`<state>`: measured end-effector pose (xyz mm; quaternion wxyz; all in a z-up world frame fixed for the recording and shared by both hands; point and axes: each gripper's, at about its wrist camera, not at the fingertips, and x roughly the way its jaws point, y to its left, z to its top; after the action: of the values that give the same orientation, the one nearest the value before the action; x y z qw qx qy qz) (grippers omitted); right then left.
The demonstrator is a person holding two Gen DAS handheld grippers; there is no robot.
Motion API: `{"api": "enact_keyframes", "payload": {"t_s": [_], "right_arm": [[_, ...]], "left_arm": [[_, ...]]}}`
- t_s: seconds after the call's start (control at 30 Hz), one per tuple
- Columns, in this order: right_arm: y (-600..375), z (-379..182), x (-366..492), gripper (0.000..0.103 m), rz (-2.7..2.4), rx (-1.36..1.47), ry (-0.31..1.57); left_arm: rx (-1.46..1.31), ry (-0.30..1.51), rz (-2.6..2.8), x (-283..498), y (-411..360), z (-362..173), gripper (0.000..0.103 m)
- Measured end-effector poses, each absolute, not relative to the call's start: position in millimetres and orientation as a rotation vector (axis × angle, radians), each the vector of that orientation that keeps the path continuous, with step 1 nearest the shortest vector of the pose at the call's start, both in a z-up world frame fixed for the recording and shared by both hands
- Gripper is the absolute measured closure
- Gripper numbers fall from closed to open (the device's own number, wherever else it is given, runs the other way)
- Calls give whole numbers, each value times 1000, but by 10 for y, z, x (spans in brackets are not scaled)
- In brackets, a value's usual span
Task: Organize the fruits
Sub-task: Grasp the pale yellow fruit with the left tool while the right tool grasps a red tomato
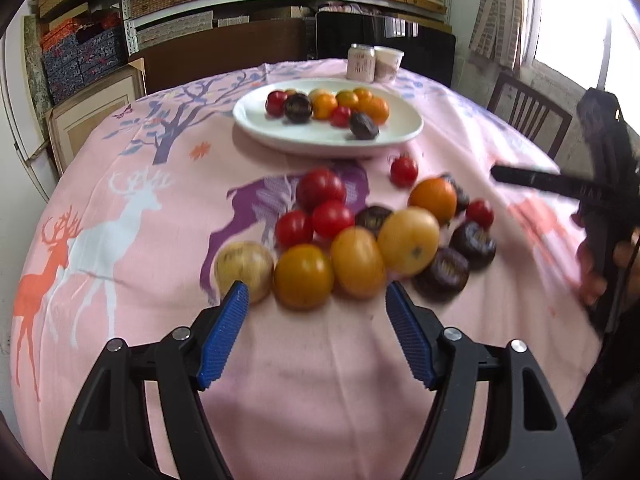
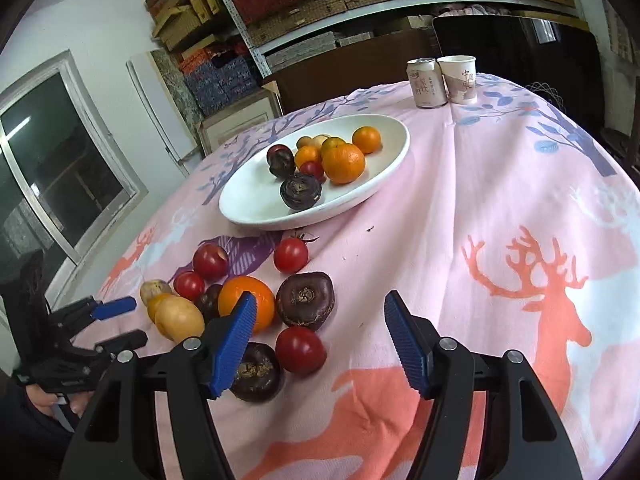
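I'm holding both grippers over the loose fruit pile on the bench (image 2: pixel 500 184), w/ the white plate (image 1: pixel 256 120) further back, already carrying approx. a dozen pieces. My left gripper (image 1: pixel 318 300) is standing open, nothing btwn the fingers; it's hovering just short of the orange tomato (image 1: pixel 303 276) and the pale yellow fruit (image 1: pixel 244 266). My right gripper (image 2: pixel 320 310) is also open and empty, w/ the dark chestnut-like fruit (image 2: pixel 306 299) and a red tomato (image 2: pixel 300 349) just ahead of the gap.

I'm judging the step as picking one piece per hand and moving it to the plate. To do it well: I'm thinking of centring one fruit btwn the ribbed blue pads, coming down steeply so neighbours aren't nudged, and closing gently.

Tomatoes are looking smooth, glossy, round – prob. soft and apt to roll or bruise. The dark ones are flattened, matte, rough-skinned, so easier to grip. The cloth is soft, printed w/ deer, slightly wrinkled.
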<state>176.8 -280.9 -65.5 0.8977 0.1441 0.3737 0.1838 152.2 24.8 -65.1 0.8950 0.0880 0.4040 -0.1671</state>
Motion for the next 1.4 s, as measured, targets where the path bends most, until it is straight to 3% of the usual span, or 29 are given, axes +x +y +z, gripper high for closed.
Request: {"api": "enact_keyframes", "payload": {"t_s": [0.1,0.17,1.1,1.13,1.17,1.4], "right_arm": [[-2854,-683,1756,35,375,320,781],[-2876,-702,1762,35,375,335,788],[-2914,-753,1795,35,367,347,820],[-2915,-754,1795,35,368,348,819],[-2914,-754,1797,35,368,347,820],[-2858,-749,1768,35,369,312,833]], "left_arm": [[198,852,-340,1505,223,-744,39],[200,866,-339,1532,222,-784,50],[20,912,-251,2307,726,-858,50],[20,907,-254,2296,724,-855,52],[0,902,-278,2279,731,-842,64],[-99,835,-303,2176,854,-716,65]]}}
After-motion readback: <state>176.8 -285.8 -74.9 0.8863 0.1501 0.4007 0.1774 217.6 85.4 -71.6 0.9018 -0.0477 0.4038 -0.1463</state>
